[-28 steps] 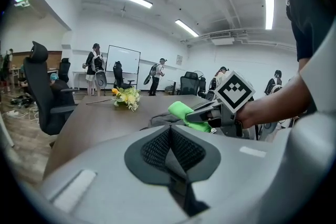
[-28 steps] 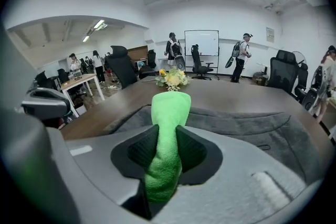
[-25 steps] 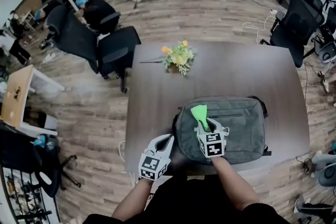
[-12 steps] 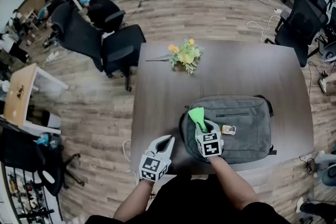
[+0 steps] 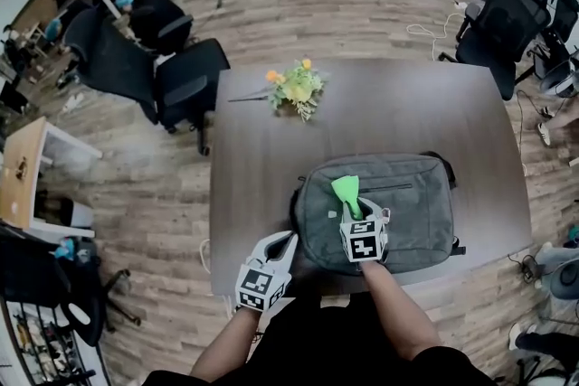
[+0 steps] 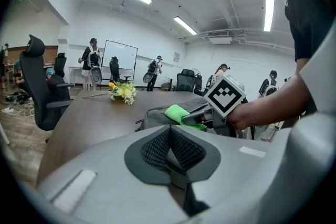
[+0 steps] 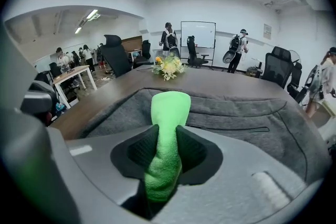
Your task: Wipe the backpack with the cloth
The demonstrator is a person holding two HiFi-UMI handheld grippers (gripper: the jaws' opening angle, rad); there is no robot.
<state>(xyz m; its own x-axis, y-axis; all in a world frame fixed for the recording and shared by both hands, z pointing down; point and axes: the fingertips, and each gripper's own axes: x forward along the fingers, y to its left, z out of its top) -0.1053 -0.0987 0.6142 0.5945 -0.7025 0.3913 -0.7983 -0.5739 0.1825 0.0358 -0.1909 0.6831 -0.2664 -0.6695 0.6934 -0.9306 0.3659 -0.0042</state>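
The dark wooden table (image 5: 262, 167) filled the middle of the head view, with wood flooring around it. The grey backpack (image 5: 407, 212) lay flat on it along the near edge, closer to the near right corner than to the left one, with its zipped pocket facing up. The right gripper (image 5: 354, 211) reached in over the near edge onto the left half of the backpack. Its jaws were clamped on the green cloth (image 5: 346, 192). In the right gripper view the cloth (image 7: 169, 113) ran up between the pads, and its free end stuck out past the jaw tips over the grey fabric (image 7: 252, 118). Whether that end pressed on the backpack could not be told. The left gripper (image 5: 285, 241) was held at the near edge, just beside the backpack's left side. In the left gripper view its jaws were together with nothing between them (image 6: 169, 147). The flowers (image 5: 294, 89), yellow and orange with green leaves, lay near the far edge towards the far left corner, well apart from the backpack.
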